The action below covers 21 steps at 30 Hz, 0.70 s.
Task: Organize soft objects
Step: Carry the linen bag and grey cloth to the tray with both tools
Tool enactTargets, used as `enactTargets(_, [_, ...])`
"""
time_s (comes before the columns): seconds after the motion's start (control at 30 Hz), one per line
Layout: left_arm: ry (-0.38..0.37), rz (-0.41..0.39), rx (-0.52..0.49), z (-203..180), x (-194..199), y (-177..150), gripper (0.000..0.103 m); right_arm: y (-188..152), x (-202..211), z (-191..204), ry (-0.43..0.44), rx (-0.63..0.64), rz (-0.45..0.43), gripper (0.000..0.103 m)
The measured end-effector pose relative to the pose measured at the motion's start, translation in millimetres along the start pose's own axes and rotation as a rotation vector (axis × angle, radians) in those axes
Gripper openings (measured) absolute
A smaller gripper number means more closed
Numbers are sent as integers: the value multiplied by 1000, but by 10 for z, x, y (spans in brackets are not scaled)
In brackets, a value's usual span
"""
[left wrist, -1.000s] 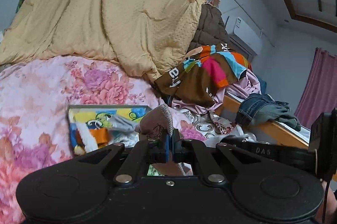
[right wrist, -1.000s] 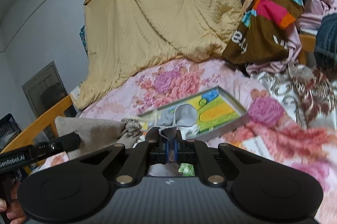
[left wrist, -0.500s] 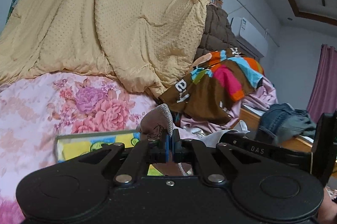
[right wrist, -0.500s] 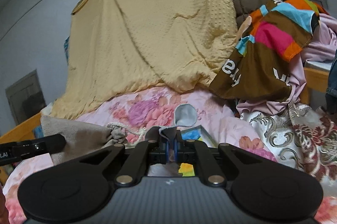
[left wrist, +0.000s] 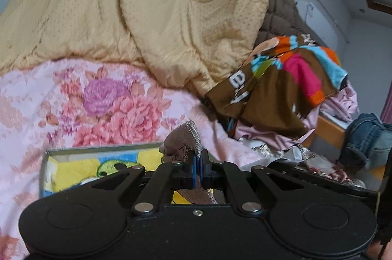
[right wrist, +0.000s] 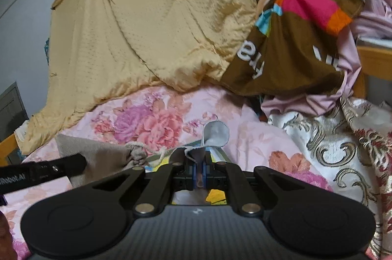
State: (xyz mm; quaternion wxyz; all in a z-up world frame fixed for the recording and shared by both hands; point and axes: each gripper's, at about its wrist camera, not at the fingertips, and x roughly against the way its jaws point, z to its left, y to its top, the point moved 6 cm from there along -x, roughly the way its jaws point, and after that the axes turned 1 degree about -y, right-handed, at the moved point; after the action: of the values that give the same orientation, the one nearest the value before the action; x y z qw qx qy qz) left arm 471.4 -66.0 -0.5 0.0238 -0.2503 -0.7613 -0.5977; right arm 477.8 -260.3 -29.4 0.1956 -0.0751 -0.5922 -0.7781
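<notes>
My left gripper (left wrist: 198, 157) is shut on a brown-mauve sock (left wrist: 182, 140) with a grey knit toe that sticks up from the jaws. It hovers over the near right part of a shallow box (left wrist: 98, 151) with a bright cartoon lining, which lies on the floral bed cover. My right gripper (right wrist: 200, 162) is shut on a pale grey sock (right wrist: 215, 135) whose end curls upward. Only a sliver of the box (right wrist: 218, 155) shows just past its fingers. A beige drawstring bag (right wrist: 98, 149) lies to the left, partly behind the left gripper's body (right wrist: 44, 170).
A yellow quilt (left wrist: 147, 15) hangs across the back. To the right is a pile with a brown multicoloured cloth (left wrist: 281, 88), pink fabric and jeans (left wrist: 367, 137) on a wooden bed rail (left wrist: 328, 130). A pink floral cover (right wrist: 152, 120) spreads beneath, with a brocade cloth (right wrist: 330, 149) on the right.
Both grippers have moved forward over the bed toward the quilt, each still holding its sock. The box has slid down under the grippers, and most of its inside is now hidden.
</notes>
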Motion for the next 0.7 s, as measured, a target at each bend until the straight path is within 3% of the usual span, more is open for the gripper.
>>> enactTargets(0.4, [44,110,63,-8,-460,-334,2,-168,-283,-181,14,-47,116,8])
enactTargets(0.7, [161,187,-2,11,-540,-503,4,-314,-337,-219,-54,6,170,12])
